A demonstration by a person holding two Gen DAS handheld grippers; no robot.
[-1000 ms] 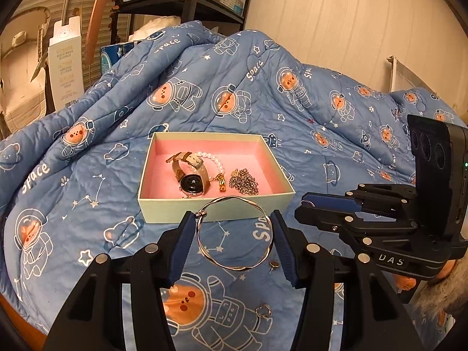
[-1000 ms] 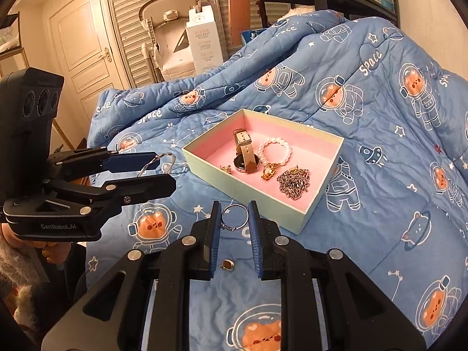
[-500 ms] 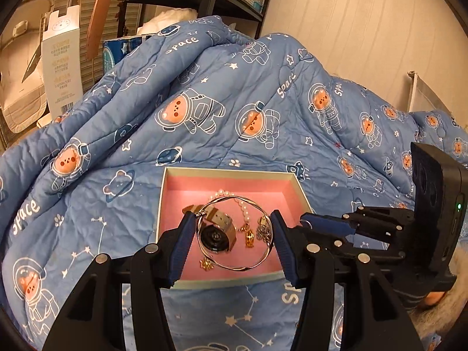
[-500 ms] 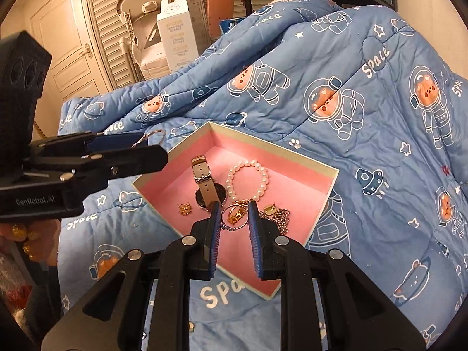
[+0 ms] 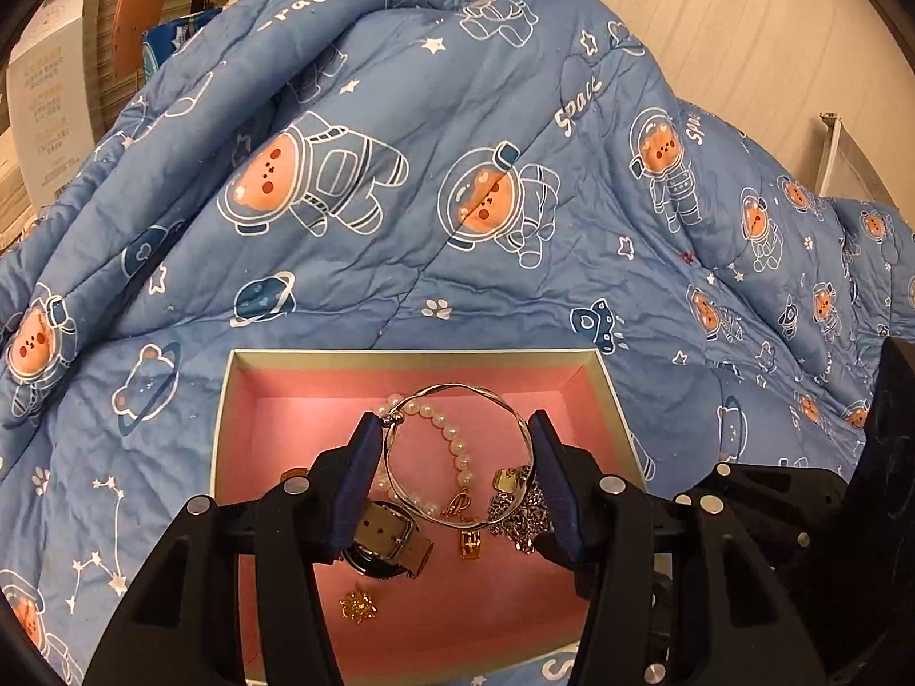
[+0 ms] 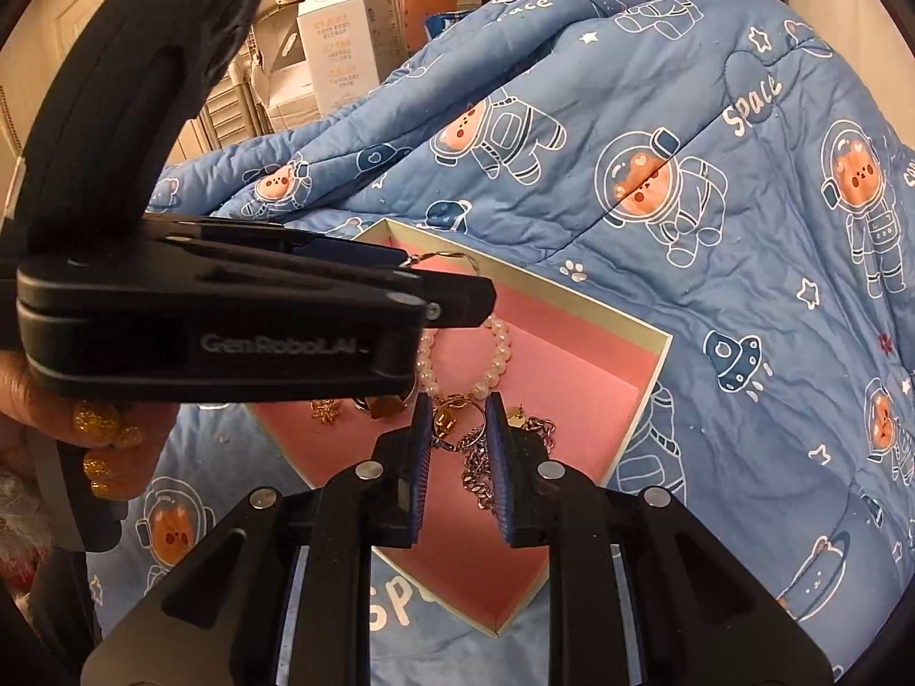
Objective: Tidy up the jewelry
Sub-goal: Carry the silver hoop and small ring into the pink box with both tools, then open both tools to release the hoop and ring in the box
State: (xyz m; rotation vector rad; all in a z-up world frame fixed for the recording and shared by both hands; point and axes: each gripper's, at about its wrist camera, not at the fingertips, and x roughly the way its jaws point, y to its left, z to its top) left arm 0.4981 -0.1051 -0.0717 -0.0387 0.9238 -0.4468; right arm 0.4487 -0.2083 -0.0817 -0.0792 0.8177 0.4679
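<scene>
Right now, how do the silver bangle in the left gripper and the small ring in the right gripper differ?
The silver bangle is a wide hoop, so the left gripper holds it with fingers spread far apart; the small ring is much narrower, so the right gripper sits nearly closed on it. The bangle has a small ball end; the ring shows none. Both are thin metal loops held over the pink box.

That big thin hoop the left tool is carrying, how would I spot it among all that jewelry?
Find the pink-lined box on the blue astronaut quilt. Above its contents, the left gripper holds a silver bangle between its blue fingers. Unlike the pearl bracelet and watch lying below, it is one plain, wide metal ring, lifted clear.
</scene>
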